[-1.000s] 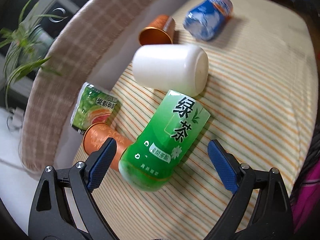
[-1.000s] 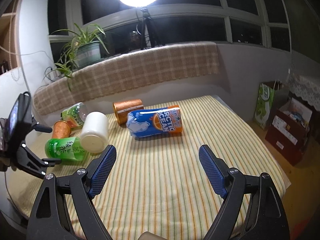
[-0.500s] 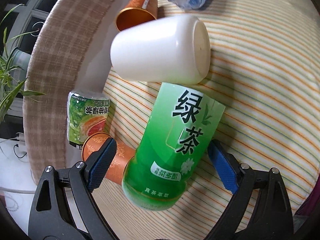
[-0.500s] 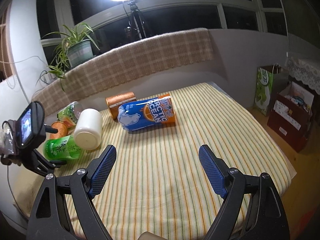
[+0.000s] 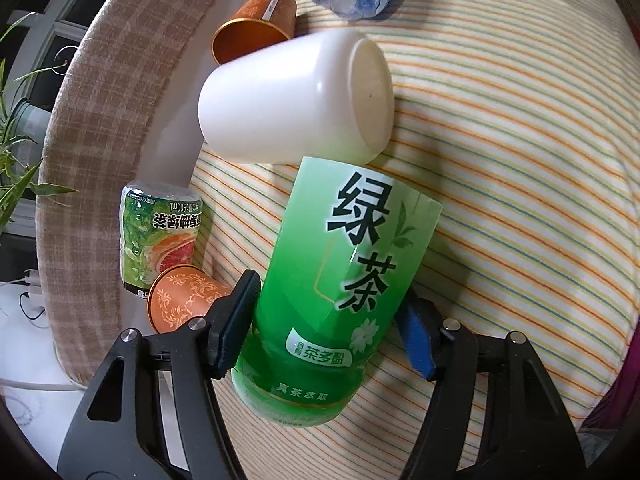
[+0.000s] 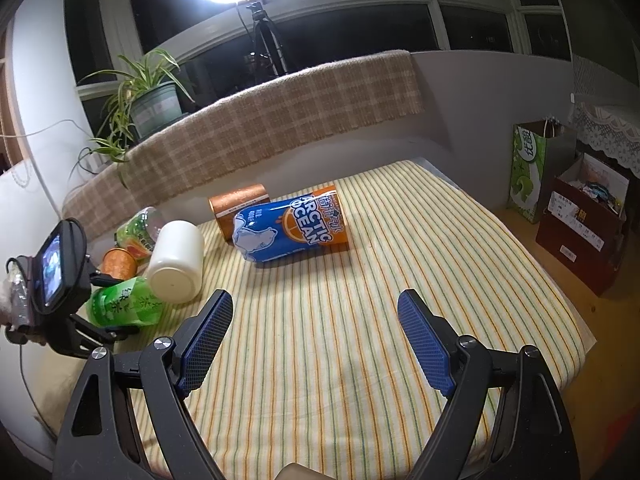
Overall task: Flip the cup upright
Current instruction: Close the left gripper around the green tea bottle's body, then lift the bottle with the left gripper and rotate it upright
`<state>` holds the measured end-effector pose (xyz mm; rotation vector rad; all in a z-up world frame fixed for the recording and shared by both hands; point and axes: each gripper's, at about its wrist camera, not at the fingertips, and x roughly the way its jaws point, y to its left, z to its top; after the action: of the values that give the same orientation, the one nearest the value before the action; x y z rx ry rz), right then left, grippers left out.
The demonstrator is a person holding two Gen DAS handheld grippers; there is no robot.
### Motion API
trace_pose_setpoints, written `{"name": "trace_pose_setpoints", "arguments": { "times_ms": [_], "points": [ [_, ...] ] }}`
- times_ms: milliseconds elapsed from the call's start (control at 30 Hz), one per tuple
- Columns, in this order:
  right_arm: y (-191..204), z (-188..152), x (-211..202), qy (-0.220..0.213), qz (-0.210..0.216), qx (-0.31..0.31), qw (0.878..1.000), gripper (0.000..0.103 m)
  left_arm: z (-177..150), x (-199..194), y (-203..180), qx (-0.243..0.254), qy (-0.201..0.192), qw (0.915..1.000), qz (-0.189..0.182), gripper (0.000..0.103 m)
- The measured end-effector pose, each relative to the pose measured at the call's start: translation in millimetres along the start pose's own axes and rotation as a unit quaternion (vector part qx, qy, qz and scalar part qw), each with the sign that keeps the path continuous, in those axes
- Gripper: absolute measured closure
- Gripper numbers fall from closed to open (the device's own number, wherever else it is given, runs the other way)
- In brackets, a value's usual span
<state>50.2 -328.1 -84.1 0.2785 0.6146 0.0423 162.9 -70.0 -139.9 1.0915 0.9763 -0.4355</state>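
A green tea cup (image 5: 340,292) lies on its side on the striped cloth (image 5: 520,200). My left gripper (image 5: 328,328) has closed in on its lower body, with both pads against its sides. The same cup shows at the left of the right wrist view (image 6: 124,304). A white cup (image 5: 296,100) lies on its side just beyond it, touching it. My right gripper (image 6: 316,340) is open and empty above the middle of the cloth.
A blue Arctic Ocean cup (image 6: 292,228), a copper cup (image 6: 236,204), a patterned orange cup (image 5: 180,296) and a grapefruit tea bottle (image 5: 160,236) lie along the far-left side. A plaid-covered ledge (image 6: 280,120) runs behind. Bags and boxes (image 6: 580,216) stand right.
My left gripper moved forward around the green tea cup and closed from wide open onto its sides. My right gripper stayed open and drifted slightly.
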Motion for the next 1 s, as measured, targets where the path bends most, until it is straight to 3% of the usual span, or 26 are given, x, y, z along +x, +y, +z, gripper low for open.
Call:
{"name": "trace_pose_setpoints", "arguments": {
  "times_ms": [233,400,533,633,667,733,833,933,1000],
  "points": [
    [2,1,-5,-0.003,0.006,0.002,1.000,0.018,-5,-22,-4,-0.024,-0.018,0.9994,-0.016,0.035],
    [5,0,-9,-0.003,0.012,-0.001,1.000,0.018,-10,-43,-6,-0.071,-0.039,0.9959,-0.041,0.035],
    [5,-1,-11,-0.004,0.018,0.001,1.000,0.018,-17,-60,2,-0.161,-0.059,0.9793,-0.107,0.035],
    [4,-3,-12,-0.002,0.021,0.004,1.000,0.018,-22,-69,8,-0.241,-0.077,0.9515,-0.175,0.035],
    [4,-3,-12,0.000,0.022,0.006,1.000,0.018,-26,-72,8,-0.272,-0.088,0.9358,-0.206,0.035],
    [3,-5,-11,0.003,0.023,0.009,1.000,0.018,-28,-76,7,-0.303,-0.098,0.9193,-0.230,0.035],
    [4,-6,-12,0.006,0.023,0.010,1.000,0.018,-37,-71,10,-0.382,-0.111,0.8694,-0.294,0.035],
    [3,-7,-12,0.009,0.024,0.013,1.000,0.018,-47,-58,9,-0.448,-0.114,0.8249,-0.325,0.035],
    [4,-8,-12,0.010,0.026,0.014,1.000,0.018,-52,-50,8,-0.477,-0.117,0.8060,-0.331,0.035]
  ]
}}
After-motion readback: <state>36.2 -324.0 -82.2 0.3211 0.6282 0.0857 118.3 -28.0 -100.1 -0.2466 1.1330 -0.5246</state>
